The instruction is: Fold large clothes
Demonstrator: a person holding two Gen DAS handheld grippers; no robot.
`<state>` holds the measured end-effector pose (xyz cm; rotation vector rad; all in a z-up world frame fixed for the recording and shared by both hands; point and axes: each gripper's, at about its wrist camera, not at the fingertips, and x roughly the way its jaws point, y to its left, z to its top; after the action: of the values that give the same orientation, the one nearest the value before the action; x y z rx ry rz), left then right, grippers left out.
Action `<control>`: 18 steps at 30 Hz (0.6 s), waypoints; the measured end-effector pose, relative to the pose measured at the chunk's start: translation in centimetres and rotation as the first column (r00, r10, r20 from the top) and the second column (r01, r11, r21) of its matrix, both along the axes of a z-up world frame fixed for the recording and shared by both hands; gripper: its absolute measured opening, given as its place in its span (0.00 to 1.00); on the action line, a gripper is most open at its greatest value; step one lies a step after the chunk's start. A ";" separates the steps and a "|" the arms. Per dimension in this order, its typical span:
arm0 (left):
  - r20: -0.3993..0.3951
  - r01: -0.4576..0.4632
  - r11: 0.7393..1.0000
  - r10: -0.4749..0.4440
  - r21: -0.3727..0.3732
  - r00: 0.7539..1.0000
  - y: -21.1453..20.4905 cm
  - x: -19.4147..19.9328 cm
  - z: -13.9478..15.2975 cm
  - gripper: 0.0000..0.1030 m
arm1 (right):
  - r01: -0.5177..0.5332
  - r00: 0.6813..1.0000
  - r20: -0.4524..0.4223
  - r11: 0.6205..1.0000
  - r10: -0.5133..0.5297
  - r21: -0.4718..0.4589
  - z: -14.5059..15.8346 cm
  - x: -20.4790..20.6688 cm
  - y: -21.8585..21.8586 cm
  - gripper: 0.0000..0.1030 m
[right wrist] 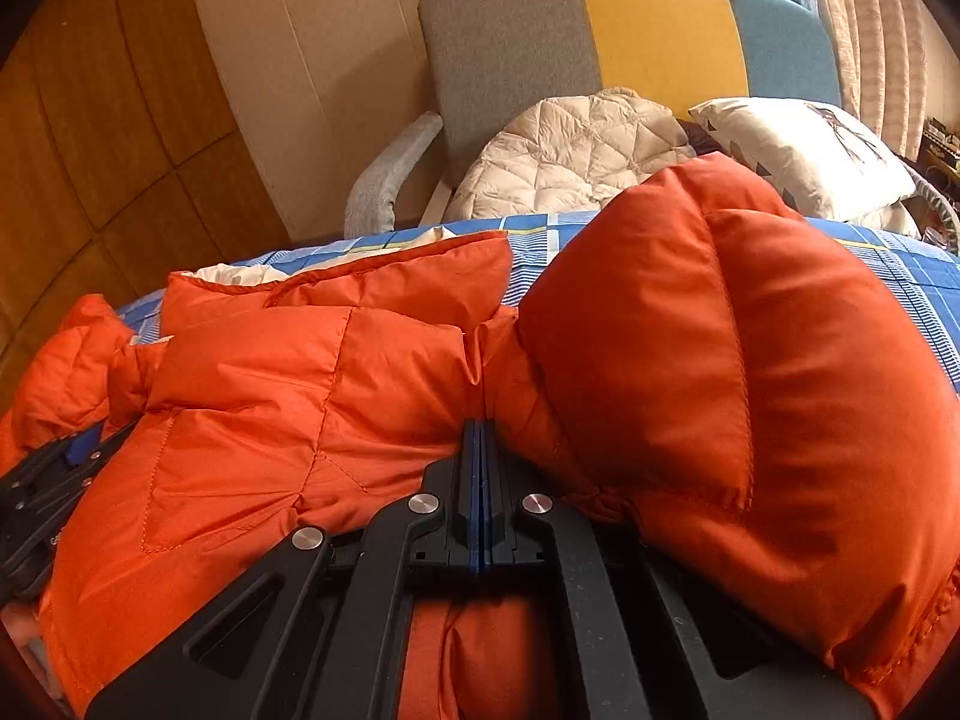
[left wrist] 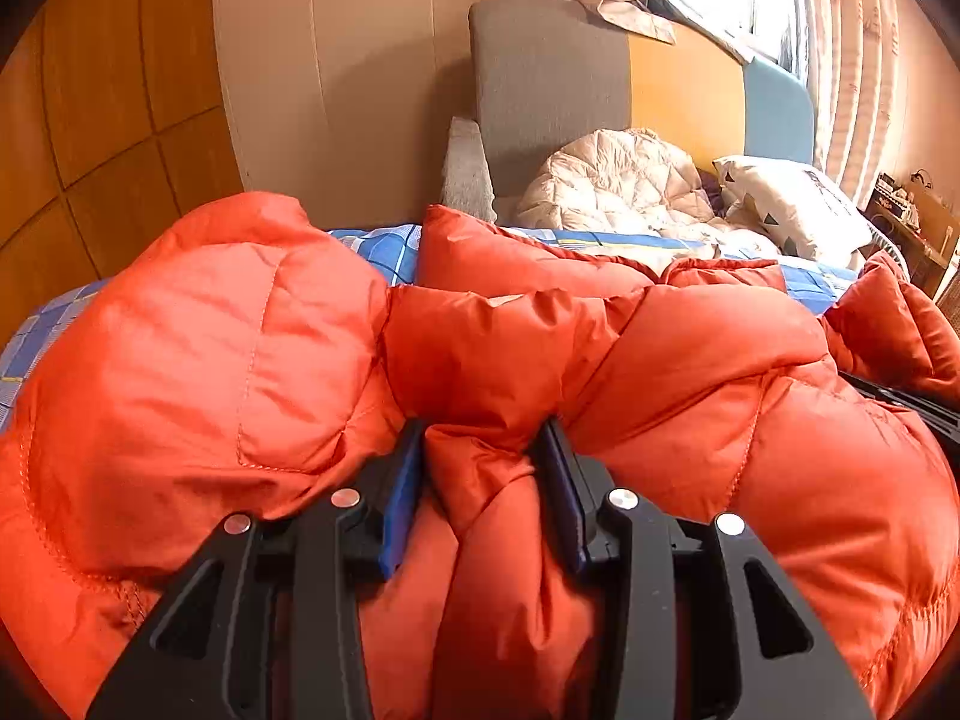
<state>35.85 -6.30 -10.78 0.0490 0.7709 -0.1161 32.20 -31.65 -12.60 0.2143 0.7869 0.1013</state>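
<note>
A puffy orange down jacket (left wrist: 228, 348) lies bunched on a bed with a blue checked sheet (left wrist: 384, 246). In the left wrist view my left gripper (left wrist: 483, 438) has its blue-padded fingers (left wrist: 402, 498) pressed on a thick fold of the jacket between them. In the right wrist view the jacket (right wrist: 720, 360) bulges on the right, and my right gripper (right wrist: 482, 429) has its jaws pressed together on a thin edge of it. The left gripper also shows at the left edge of the right wrist view (right wrist: 42, 498).
Behind the bed stands a grey, yellow and blue upholstered chair (left wrist: 540, 78) with a cream quilted jacket (left wrist: 612, 180) and a patterned white pillow (left wrist: 792, 204) on it. A wooden wall (left wrist: 108, 120) is at left, a curtained window (left wrist: 840, 30) at right.
</note>
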 end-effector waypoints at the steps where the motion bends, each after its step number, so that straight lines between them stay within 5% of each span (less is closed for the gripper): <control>1: -0.001 0.000 1.000 0.000 -0.001 1.000 0.0 0.0 -0.1 0.38 | 0.000 1.000 0.000 1.000 0.000 0.003 0.0 0.0 0.0 0.00; 10: 0.010 -0.010 0.999 0.009 0.038 1.000 -0.5 -0.3 0.3 0.42 | -0.003 1.000 -0.007 1.000 0.003 0.007 0.2 0.0 -0.2 0.00; 13: -0.004 -0.016 0.997 0.016 0.075 1.000 -0.7 -0.5 1.3 0.59 | -0.014 0.999 -0.030 1.000 0.014 0.002 0.8 0.0 -0.3 0.00; 15: -0.018 -0.002 0.998 0.003 0.062 1.000 -0.4 -0.6 2.4 0.82 | -0.020 0.999 -0.043 1.000 0.021 0.015 1.6 -0.3 -0.6 0.00; 18: 0.032 -0.002 0.998 0.000 0.063 0.999 0.4 -1.3 4.7 0.88 | -0.009 1.000 0.007 1.000 0.009 0.028 3.3 -1.5 -1.5 0.00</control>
<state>34.54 -5.91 -6.04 0.1099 0.7422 -0.0896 30.68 -33.13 -9.30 0.2373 0.7795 0.1214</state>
